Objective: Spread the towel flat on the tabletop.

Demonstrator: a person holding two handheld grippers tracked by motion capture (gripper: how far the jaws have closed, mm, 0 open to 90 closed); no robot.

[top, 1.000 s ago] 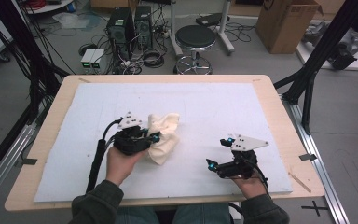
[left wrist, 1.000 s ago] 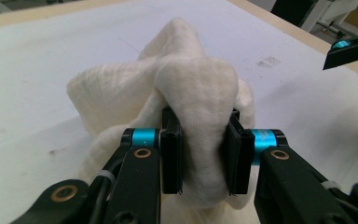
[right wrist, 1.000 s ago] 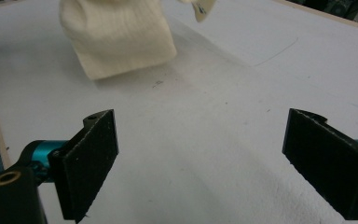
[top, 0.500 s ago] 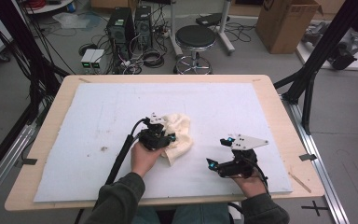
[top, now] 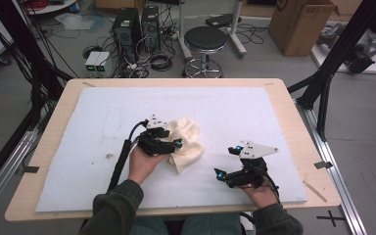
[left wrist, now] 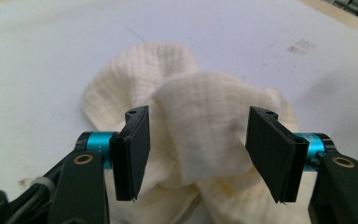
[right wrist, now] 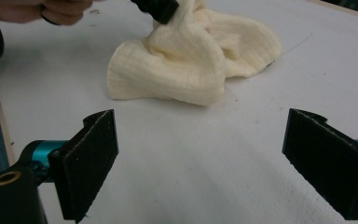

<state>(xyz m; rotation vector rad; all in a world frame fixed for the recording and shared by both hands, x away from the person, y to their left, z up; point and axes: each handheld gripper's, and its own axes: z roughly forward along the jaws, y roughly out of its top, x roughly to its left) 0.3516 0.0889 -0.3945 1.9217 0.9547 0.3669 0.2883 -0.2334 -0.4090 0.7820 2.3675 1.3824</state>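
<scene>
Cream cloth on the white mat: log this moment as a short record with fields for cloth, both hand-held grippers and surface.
cloth: cream cloth, crumpled in a heap, lying on the mat
left hand-held gripper: left hand-held gripper at the cloth; jaws have just been opening, a raised fold of cloth stands between them, pads not pressing on it
right hand-held gripper: right hand-held gripper open, nothing between its jaws, apart from the cloth
surface: white mat on a wooden table

Right hand-held gripper (right wrist: 200,168) jaws wide apart, crumpled cream cloth (right wrist: 196,56) beyond on white mat (right wrist: 205,140)
</scene>
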